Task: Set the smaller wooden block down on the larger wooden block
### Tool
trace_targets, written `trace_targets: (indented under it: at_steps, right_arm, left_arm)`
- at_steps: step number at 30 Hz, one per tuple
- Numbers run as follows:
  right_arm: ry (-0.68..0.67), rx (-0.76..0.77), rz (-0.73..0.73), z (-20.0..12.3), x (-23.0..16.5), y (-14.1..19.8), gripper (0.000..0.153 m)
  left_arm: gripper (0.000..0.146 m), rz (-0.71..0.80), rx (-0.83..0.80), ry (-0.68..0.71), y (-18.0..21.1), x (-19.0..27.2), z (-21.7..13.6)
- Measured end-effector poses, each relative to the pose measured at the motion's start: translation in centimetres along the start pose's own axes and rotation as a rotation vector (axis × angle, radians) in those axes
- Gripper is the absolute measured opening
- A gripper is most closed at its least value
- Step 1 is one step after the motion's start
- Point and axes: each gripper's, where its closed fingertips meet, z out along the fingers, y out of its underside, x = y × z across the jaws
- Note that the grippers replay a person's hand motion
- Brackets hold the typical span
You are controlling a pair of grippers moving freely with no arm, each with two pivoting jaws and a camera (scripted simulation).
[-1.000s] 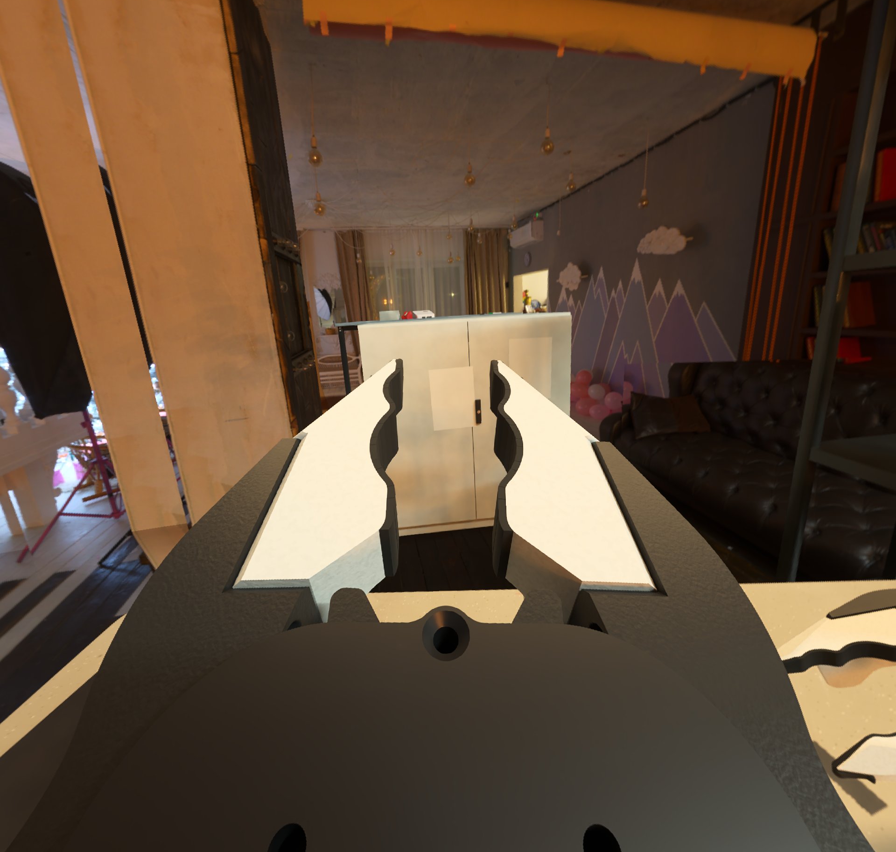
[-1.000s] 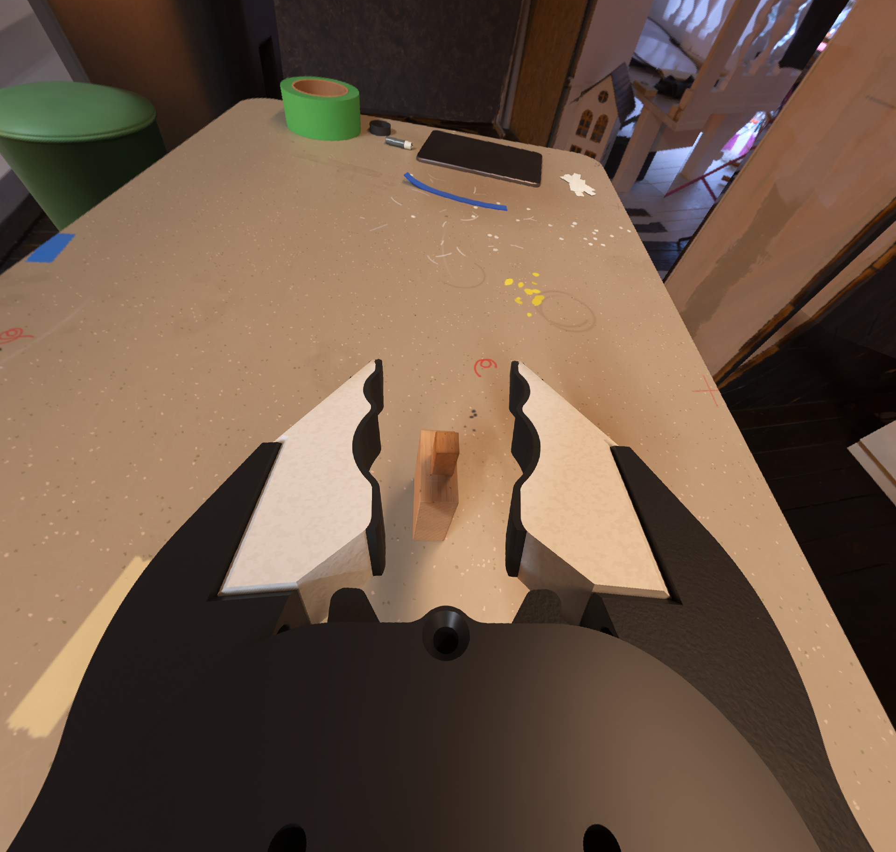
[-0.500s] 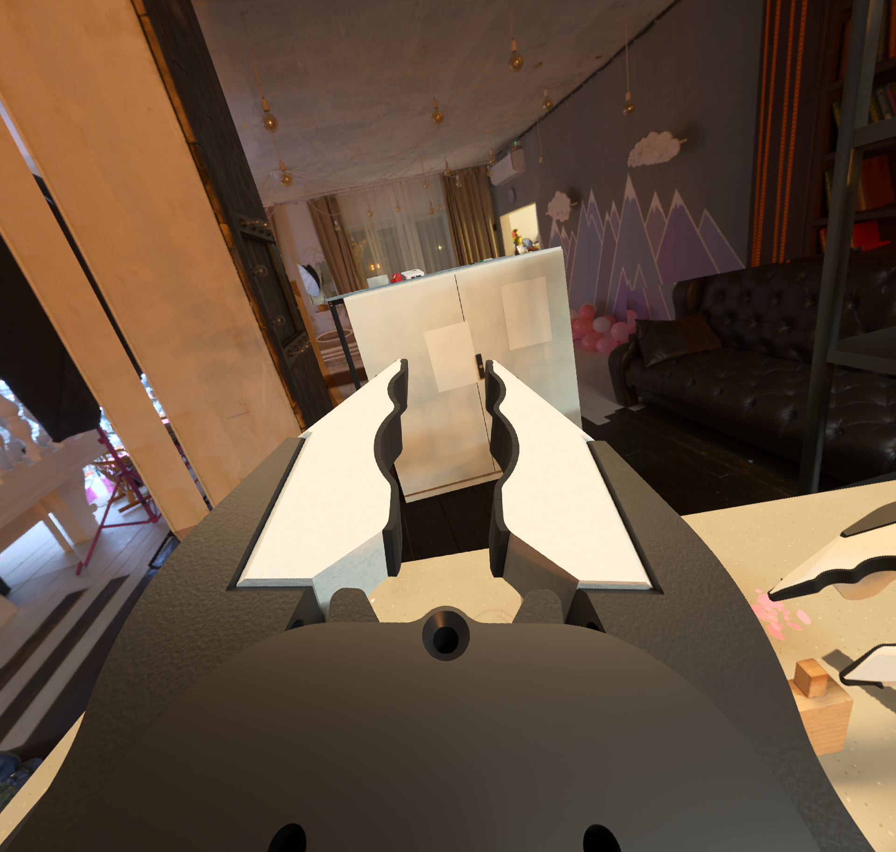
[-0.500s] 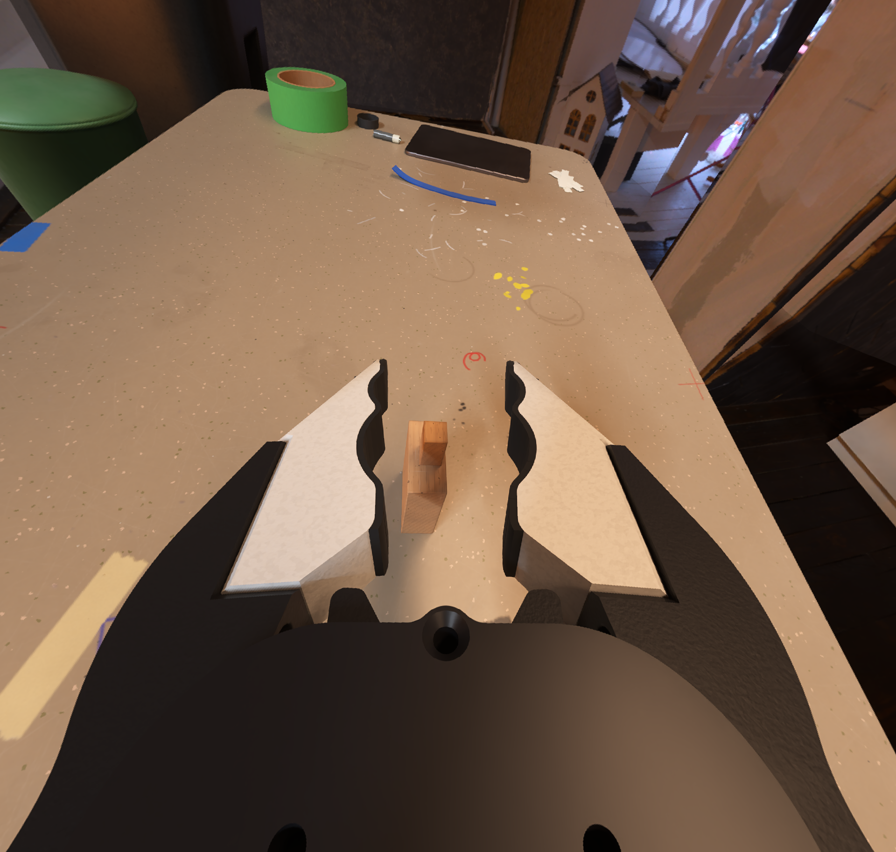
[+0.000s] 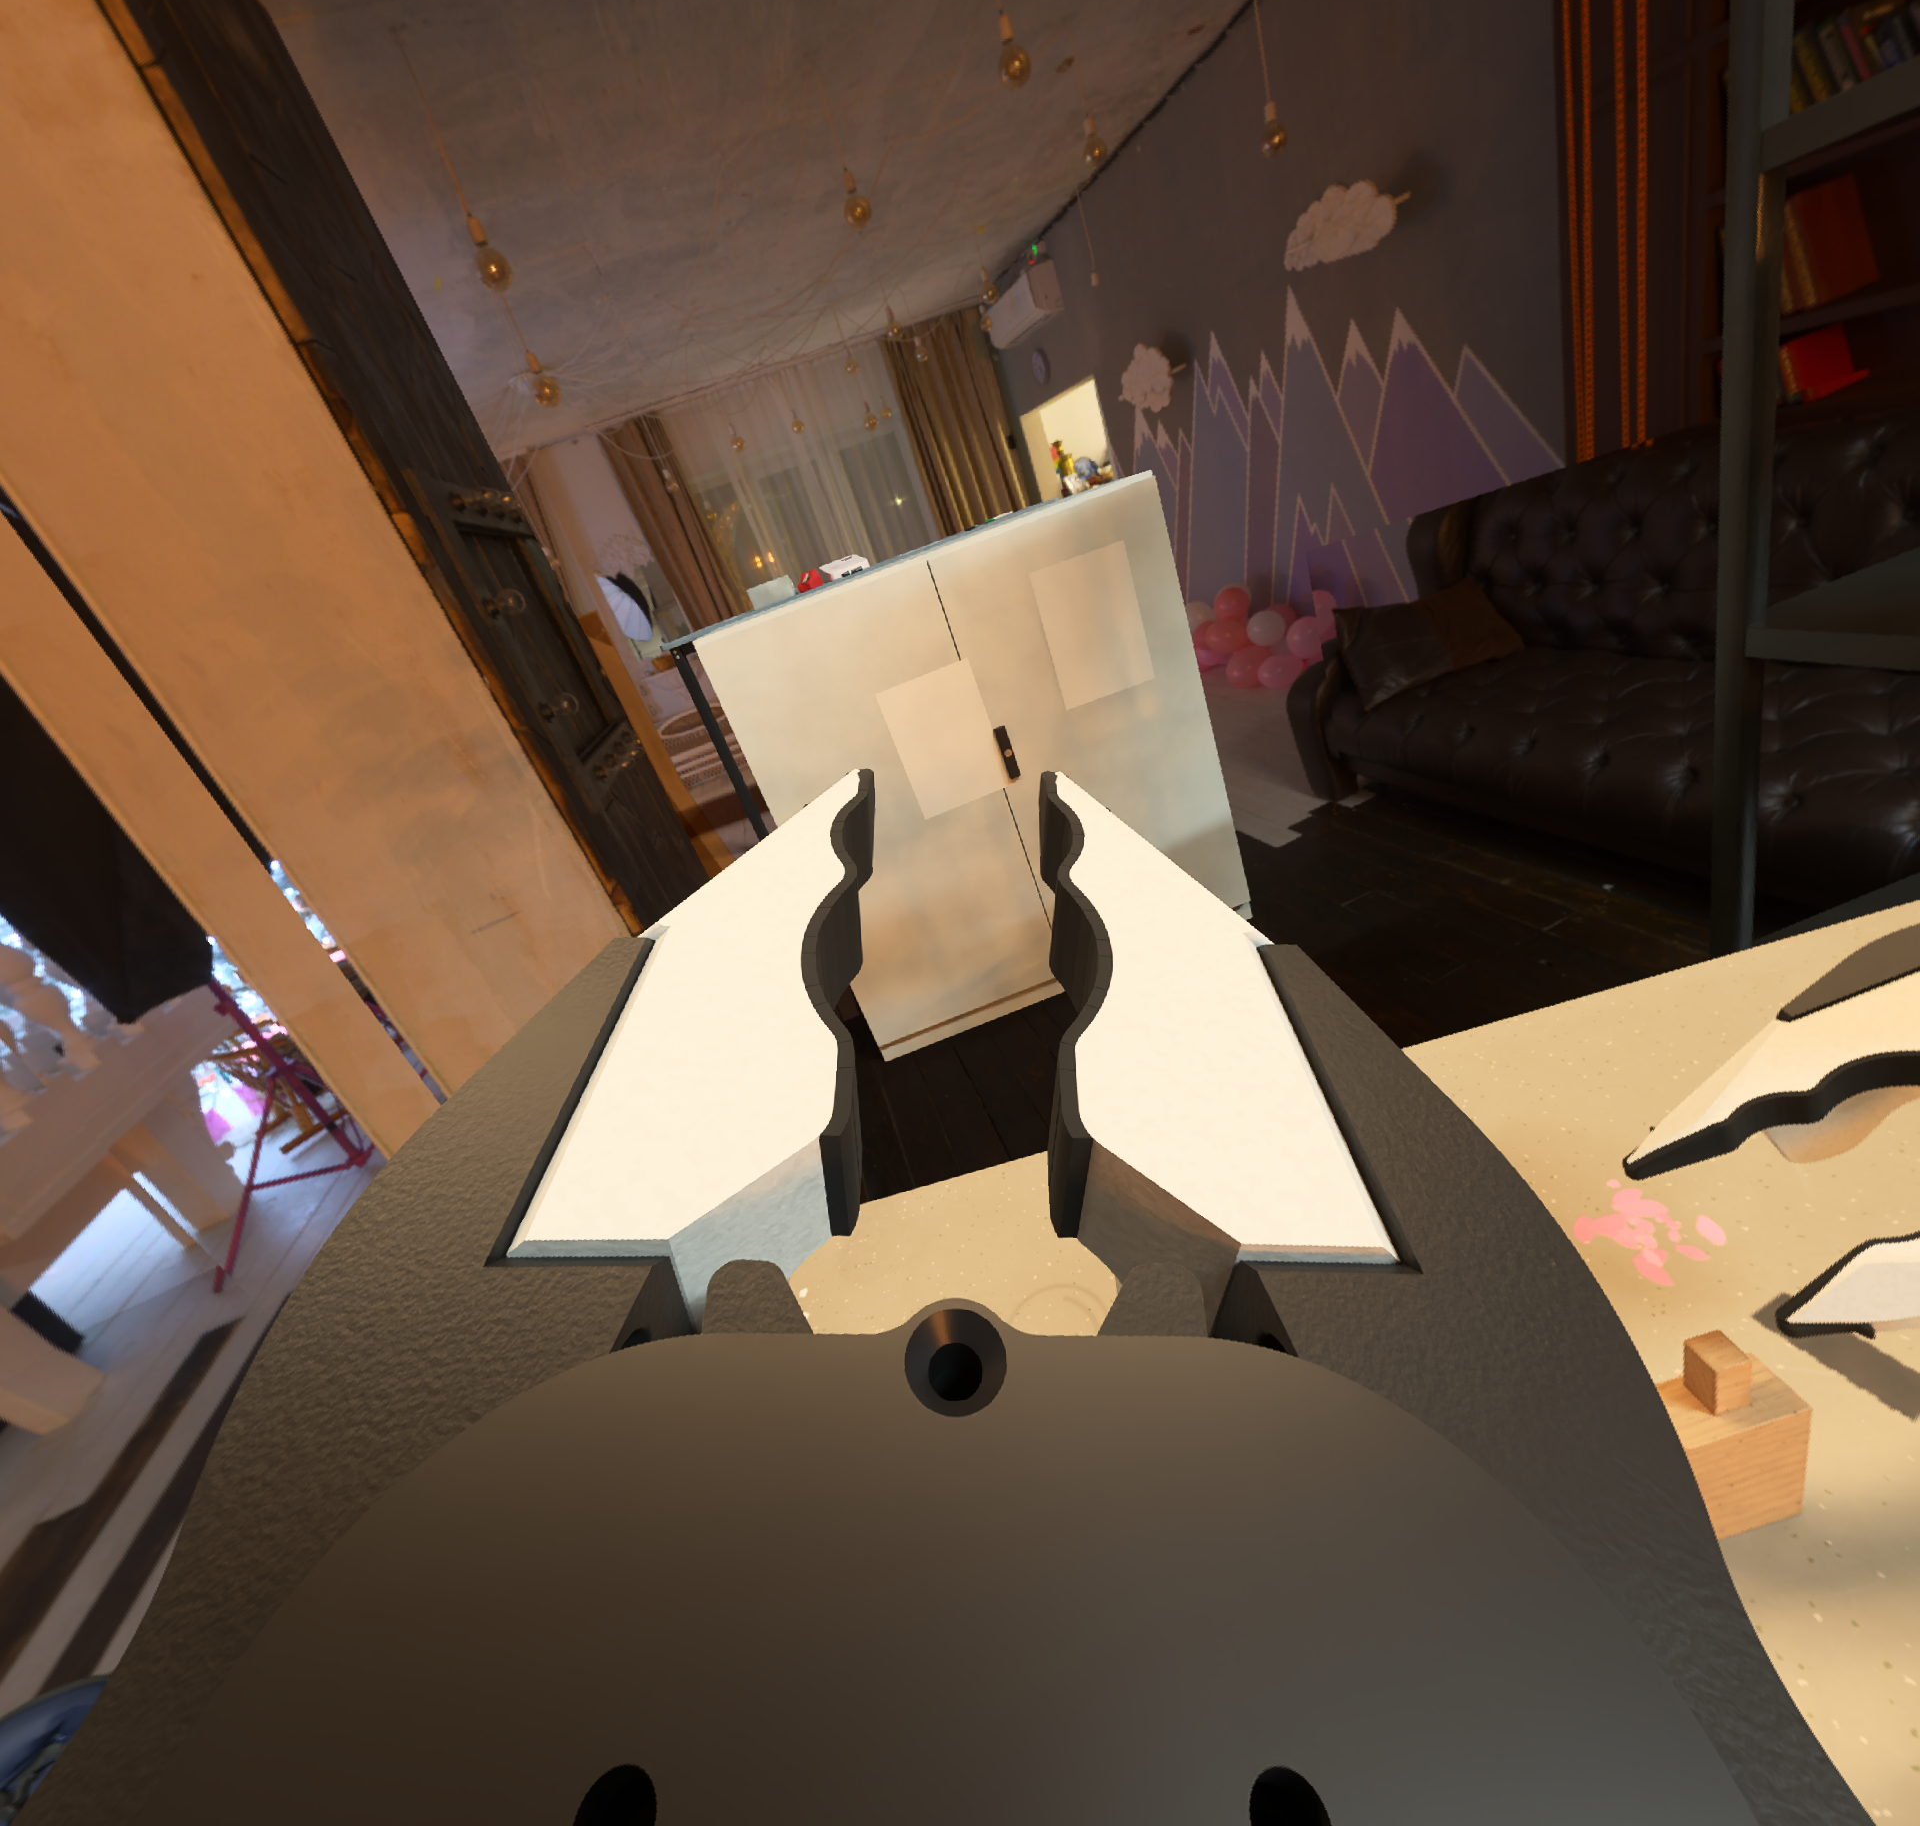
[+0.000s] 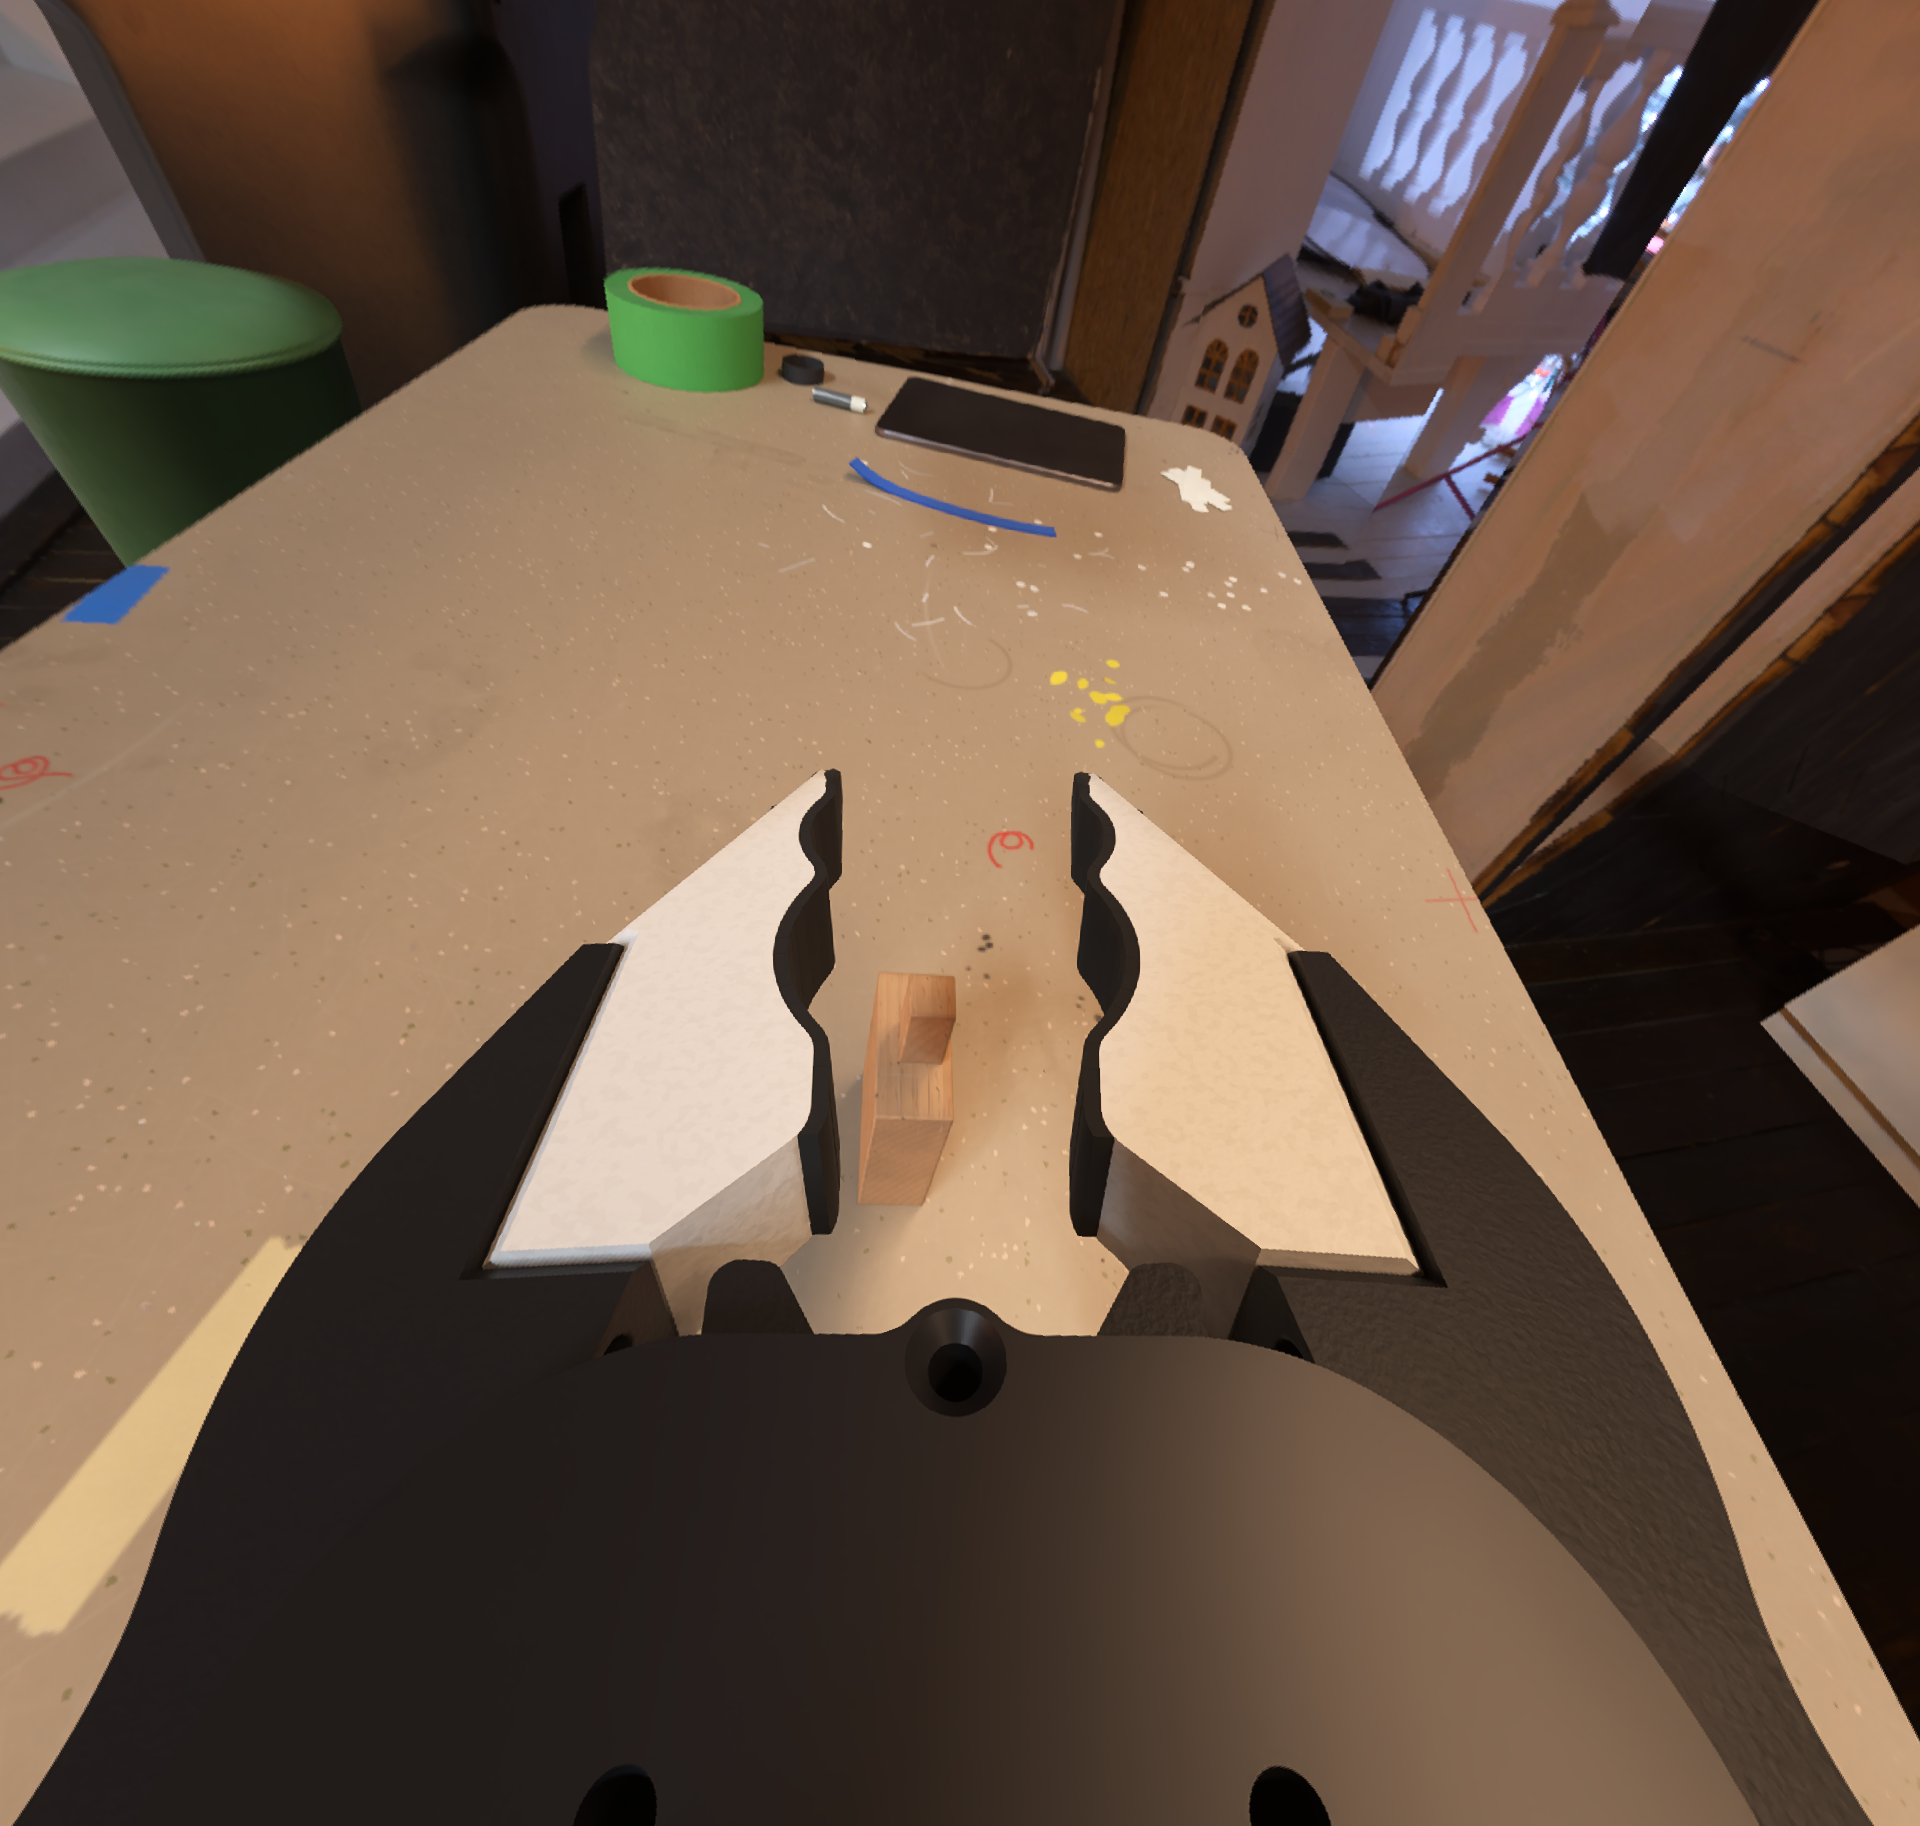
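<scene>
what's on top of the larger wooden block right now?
The smaller wooden block sits on the larger wooden block, clear of the open right tongs. The contact face between the blocks is hidden, as is the speckled beige table under the larger one.

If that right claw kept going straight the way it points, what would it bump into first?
Probably the larger wooden block, with the smaller wooden block sitting on it, between the open jaws of the right gripper. It may pass just above them and meet the table; depth is unclear.

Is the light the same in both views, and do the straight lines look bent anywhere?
Left wrist view: warm orange light, the left gripper brightly lit, the door frames leaning from the wide lens. Right wrist view: softer light on the table; a faint shadow beside the larger wooden block.
</scene>
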Motion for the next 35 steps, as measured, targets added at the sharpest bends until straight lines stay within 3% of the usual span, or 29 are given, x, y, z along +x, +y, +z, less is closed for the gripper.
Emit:
trace_targets:
  at_steps: [23,35]
  right_arm:
    - [-0.065,0.096,-0.098,-0.1,0.1,-4.7,0.043]
    - [0.018,0.113,-0.320,-2.0,1.5,-9.1,0.044]
  left_arm:
    - [0.032,0.065,-0.034,0.023,0.5,1.8,0.9]
    - [0.032,0.132,-0.135,-0.099,3.0,-1.5,0.6]
